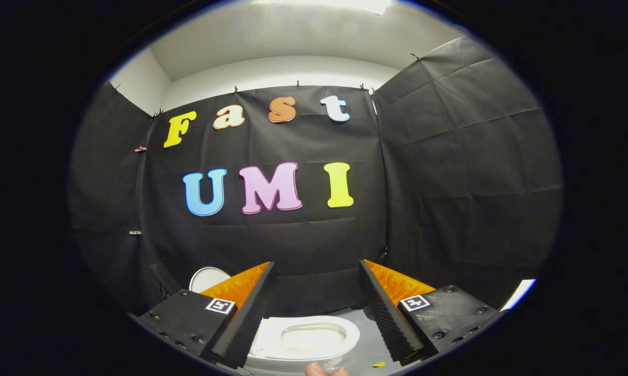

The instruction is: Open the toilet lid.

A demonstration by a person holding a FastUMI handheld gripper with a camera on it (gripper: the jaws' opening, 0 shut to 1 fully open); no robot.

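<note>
Between spread fingers, low and just ahead: toilet [306,339], seat ring and bowl showing. Round white disc, probably lid [208,278], stands left-rear beyond left finger, apparently already raised. Gripper [314,313] open, holding nothing, aimed level at cloth wall [272,240] above toilet. Fingertip of person [319,369] near front rim. Floor [368,334] pale beside bowl.

The gripper [316,308] has its two fingers spread wide apart, holding nothing. The toilet [306,339] sits low between them. The lid [208,278] stands behind the left finger, by the cloth wall [272,240].
</note>
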